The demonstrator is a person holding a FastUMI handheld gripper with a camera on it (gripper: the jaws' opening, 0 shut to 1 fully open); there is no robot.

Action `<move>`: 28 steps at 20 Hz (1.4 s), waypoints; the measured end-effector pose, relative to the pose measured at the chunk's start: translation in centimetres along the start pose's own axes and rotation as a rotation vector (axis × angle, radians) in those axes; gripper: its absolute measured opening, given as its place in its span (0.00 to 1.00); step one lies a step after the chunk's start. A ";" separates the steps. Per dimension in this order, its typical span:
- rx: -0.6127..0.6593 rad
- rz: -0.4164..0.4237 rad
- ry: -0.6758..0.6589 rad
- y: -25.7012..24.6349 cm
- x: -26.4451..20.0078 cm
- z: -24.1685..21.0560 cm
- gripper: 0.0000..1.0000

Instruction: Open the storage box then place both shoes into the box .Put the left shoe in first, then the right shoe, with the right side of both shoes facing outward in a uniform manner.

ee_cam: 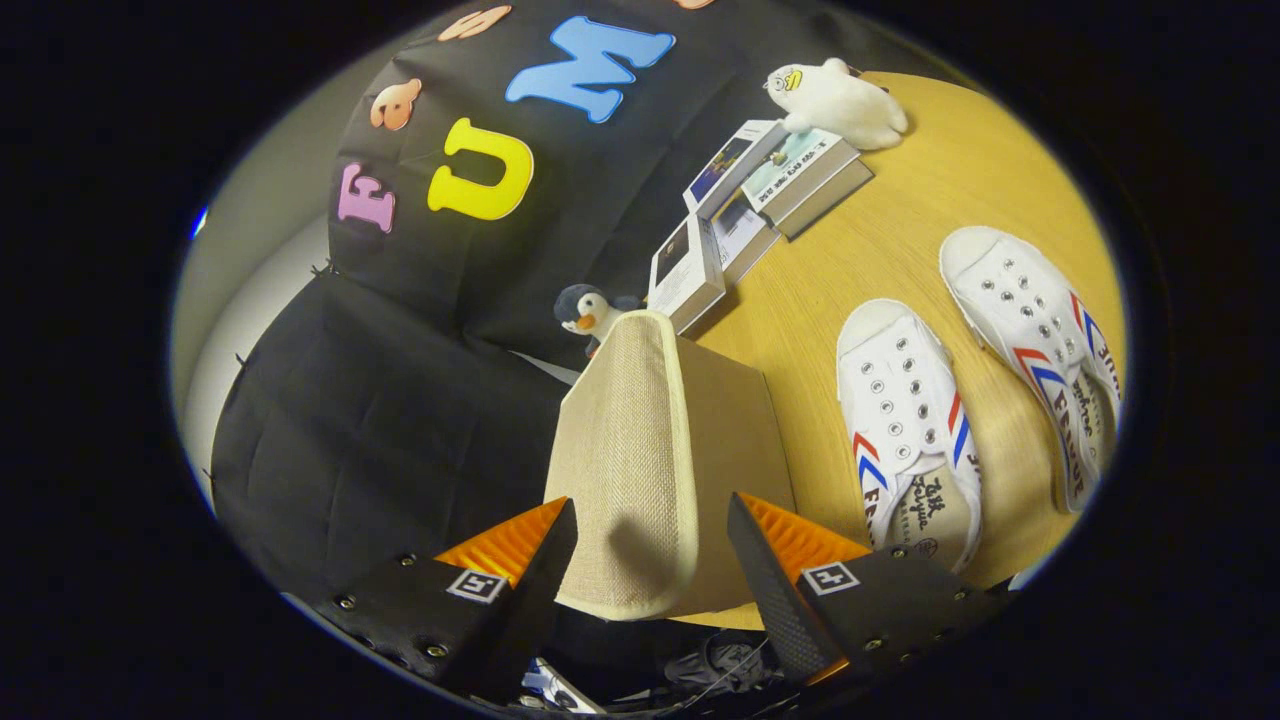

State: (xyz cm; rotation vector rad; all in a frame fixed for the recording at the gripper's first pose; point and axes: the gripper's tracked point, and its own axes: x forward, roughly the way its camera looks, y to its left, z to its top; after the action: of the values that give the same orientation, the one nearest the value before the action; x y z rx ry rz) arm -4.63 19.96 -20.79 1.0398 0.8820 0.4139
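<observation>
You're on the open-the-box step: tool [650, 545] is spread wide either side of the beige fabric storage box [650, 450]'s lid flap, not pinching, both white sneakers [910, 430] waiting on the table [850, 260] beside the box, so next you'd need to close on that flap.

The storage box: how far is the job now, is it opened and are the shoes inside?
Nothing looks finished yet. In hand: the gripper has its fingers open on either side of the beige fabric edge of the storage box, apparently its lid, but not pressing it. Left to do: both white shoes, the nearer shoe and the farther shoe, lie on the wooden table beside the box.
</observation>
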 end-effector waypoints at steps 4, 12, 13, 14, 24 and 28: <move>0.042 0.002 0.053 -0.1 0.2 -1.0 0.92; 0.110 0.024 0.028 0.9 -0.7 0.6 0.10; 0.125 0.047 0.031 1.6 -0.8 0.8 0.01; 0.119 0.055 0.046 2.1 -1.1 0.6 0.01; 0.015 0.192 0.064 10.6 -2.2 2.0 0.01; -0.055 0.253 0.086 15.2 -1.7 1.6 0.00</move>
State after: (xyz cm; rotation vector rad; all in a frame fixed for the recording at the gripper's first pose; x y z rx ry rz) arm -2.94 25.07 -6.43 1.0933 0.8124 0.6963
